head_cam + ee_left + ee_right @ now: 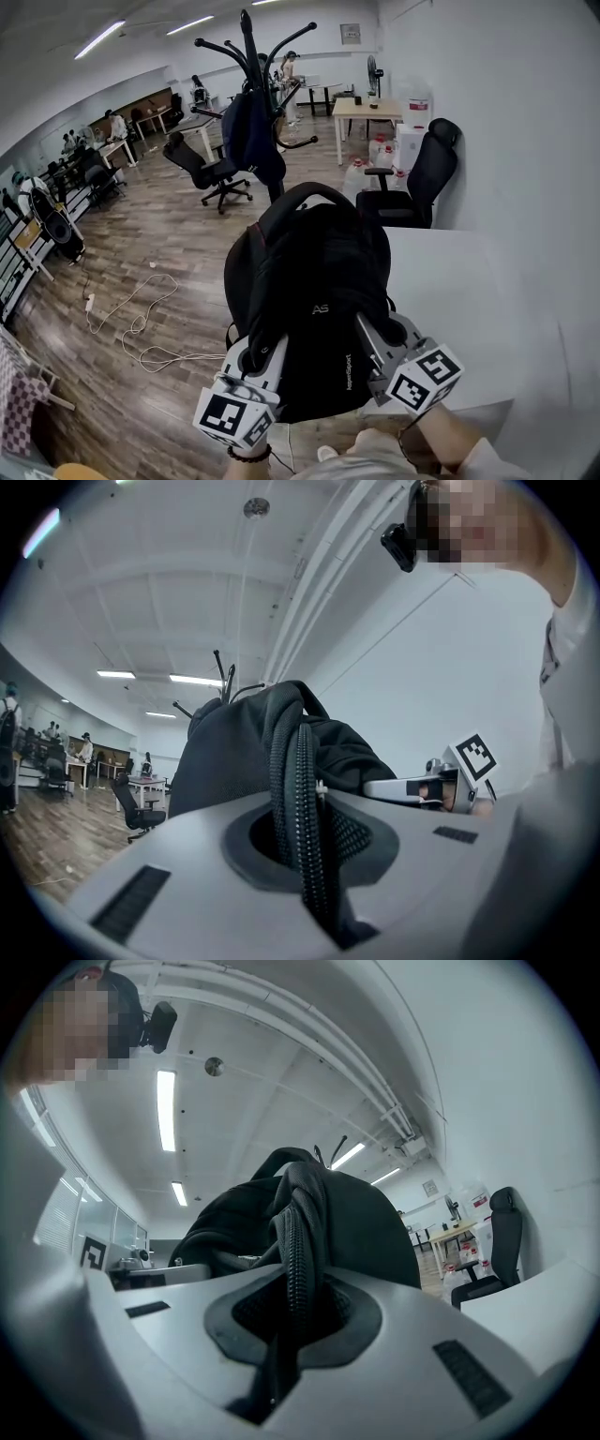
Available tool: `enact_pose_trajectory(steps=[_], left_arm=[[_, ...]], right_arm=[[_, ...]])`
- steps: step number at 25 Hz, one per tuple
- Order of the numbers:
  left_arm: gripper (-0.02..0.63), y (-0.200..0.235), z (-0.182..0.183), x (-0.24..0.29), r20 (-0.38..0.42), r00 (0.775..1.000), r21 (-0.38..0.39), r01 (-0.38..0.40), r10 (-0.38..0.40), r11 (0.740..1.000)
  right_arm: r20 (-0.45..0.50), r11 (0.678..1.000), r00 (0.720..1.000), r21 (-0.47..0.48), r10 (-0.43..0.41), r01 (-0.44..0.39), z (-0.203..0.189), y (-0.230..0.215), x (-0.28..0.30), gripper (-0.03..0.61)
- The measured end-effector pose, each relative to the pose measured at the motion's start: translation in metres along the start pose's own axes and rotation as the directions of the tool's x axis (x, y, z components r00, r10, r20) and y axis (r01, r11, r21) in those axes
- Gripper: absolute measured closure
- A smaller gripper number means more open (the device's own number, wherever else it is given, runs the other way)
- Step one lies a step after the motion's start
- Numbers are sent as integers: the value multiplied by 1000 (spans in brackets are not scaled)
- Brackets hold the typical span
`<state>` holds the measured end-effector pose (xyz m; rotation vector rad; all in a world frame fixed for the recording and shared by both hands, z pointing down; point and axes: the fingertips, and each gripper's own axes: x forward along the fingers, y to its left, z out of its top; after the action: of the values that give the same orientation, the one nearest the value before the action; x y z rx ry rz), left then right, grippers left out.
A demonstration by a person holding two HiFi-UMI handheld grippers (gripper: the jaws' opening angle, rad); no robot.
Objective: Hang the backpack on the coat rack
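Observation:
A black backpack (pixel 314 300) hangs in the air in front of me, over the near edge of a white table (pixel 469 300). My left gripper (pixel 265 349) is shut on a padded mesh strap (pixel 302 799) at the pack's lower left. My right gripper (pixel 367 330) is shut on another strap (pixel 292 1269) at its lower right. The pack's top handle (pixel 305 195) arches upward. Ahead on the wooden floor stands the black coat rack (pixel 251 56), apart from the pack, with a dark blue item (pixel 251 131) hanging on it. Rack prongs (pixel 221 672) show above the pack.
A black office chair (pixel 427 173) stands by the table at the right wall. Another chair (pixel 211 169) is left of the rack. A white cable (pixel 141 319) lies on the floor at left. A wooden table (pixel 366 108) and water jugs (pixel 354 178) stand further back.

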<state>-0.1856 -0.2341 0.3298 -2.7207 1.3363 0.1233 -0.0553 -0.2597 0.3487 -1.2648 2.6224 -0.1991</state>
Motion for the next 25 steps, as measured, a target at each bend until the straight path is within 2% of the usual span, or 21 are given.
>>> enact_pose_trajectory(steps=[10,25], left_arm=[[586,26,8,41,-9,1000,-21,-28,28,999],[586,59,42,106,34,995,21,-94,93,995]], right_arm=[[-7,1000,1000,2,19,-19,17,-31,38,546],[15,996,996,-28,84,-83,64,-78,98,545]])
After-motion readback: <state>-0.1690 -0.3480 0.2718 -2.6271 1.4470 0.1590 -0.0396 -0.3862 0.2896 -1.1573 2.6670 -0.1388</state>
